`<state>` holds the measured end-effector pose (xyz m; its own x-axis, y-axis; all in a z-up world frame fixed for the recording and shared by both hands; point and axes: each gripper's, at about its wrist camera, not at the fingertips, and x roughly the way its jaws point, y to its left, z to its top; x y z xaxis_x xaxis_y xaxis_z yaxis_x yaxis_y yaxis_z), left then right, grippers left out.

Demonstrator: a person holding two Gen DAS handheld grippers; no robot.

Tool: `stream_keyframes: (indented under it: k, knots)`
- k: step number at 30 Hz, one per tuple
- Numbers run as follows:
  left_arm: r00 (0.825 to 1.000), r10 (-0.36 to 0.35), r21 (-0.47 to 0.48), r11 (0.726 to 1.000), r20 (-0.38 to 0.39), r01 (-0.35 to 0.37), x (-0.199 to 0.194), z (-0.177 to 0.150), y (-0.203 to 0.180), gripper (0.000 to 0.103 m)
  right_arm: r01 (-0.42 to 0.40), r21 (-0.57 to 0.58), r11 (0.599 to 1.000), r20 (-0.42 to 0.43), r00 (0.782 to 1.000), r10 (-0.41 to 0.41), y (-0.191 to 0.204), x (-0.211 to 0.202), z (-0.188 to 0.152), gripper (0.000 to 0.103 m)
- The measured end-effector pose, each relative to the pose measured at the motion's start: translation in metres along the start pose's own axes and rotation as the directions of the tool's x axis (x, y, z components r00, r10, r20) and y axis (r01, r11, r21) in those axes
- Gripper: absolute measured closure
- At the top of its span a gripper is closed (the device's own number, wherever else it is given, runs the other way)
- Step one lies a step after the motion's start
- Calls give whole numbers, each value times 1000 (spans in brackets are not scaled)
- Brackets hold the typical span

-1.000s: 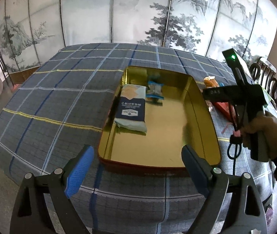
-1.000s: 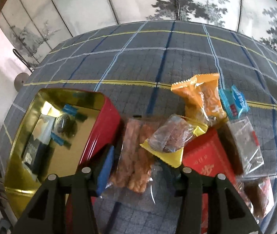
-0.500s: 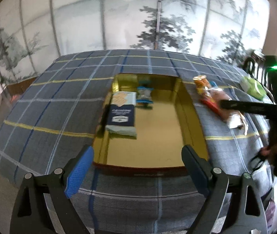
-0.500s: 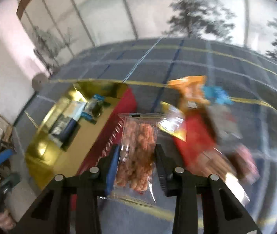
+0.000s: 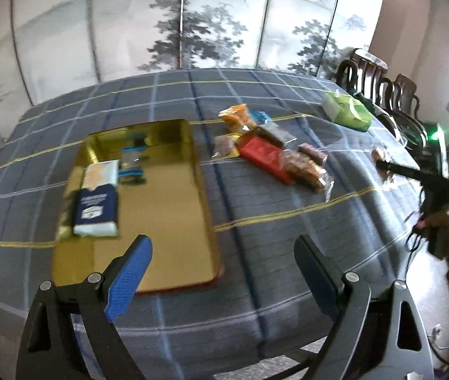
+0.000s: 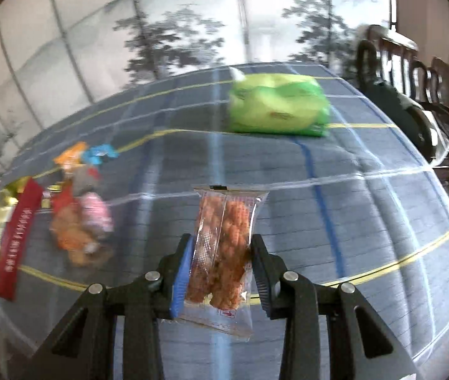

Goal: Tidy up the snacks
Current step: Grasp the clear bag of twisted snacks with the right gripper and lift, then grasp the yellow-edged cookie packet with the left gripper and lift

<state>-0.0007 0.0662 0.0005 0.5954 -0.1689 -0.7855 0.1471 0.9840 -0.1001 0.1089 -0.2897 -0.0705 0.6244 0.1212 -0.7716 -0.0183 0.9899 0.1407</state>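
Observation:
My right gripper (image 6: 219,272) is shut on a clear packet of orange fried twists (image 6: 224,247) and holds it above the checked tablecloth, right of the snack pile. In the left wrist view the right gripper (image 5: 392,166) is at the far right. My left gripper (image 5: 221,272) is open and empty over the near table edge. The gold tin with red sides (image 5: 173,196) holds a navy-and-white packet (image 5: 97,199) and a small blue-ended packet (image 5: 132,161). A pile of snack packets (image 5: 271,152) lies right of the tin; it also shows in the right wrist view (image 6: 78,209).
A green pack (image 6: 278,107) lies at the table's far right (image 5: 347,110). Dark wooden chairs (image 5: 379,79) stand beyond the right edge. A painted folding screen (image 5: 192,22) stands behind the table.
My right gripper lifted the packet of fried twists off the pile and carried it right, away from the tin. The left wrist view swung right; the left gripper stays open.

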Motion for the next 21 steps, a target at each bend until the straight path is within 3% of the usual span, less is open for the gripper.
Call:
stream_keyframes:
  k: [3, 7, 12, 14, 16, 18, 21]
  knots:
    - [999, -29, 2, 1000, -20, 30, 10, 22, -4, 14, 19, 15, 1000, -16, 1000, -19, -14, 14, -5, 67]
    - [999, -32, 91, 995, -22, 34, 32, 60, -14, 14, -6, 41, 999, -5, 1000, 6, -19, 23, -12, 66]
    - [996, -47, 258, 964, -73, 65, 75, 96, -33, 14, -27, 57, 998, 24, 999, 26, -16, 26, -13, 66]
    - [996, -24, 299, 953, -84, 48, 94, 107, -36, 18, -25, 50, 998, 36, 999, 23, -13, 25, -15, 66]
    - [989, -42, 322, 943, -140, 86, 114, 117, -35, 20, -34, 50, 998, 41, 999, 32, -13, 24, -16, 66]
    - [980, -63, 317, 940, -189, 122, 133, 123, -31, 38, -42, 57, 997, 46, 998, 40, -15, 24, -17, 66]
    - [964, -29, 296, 949, -265, 109, 162, 130, -22, 49, -53, 63, 997, 51, 997, 50, -16, 23, -17, 66]
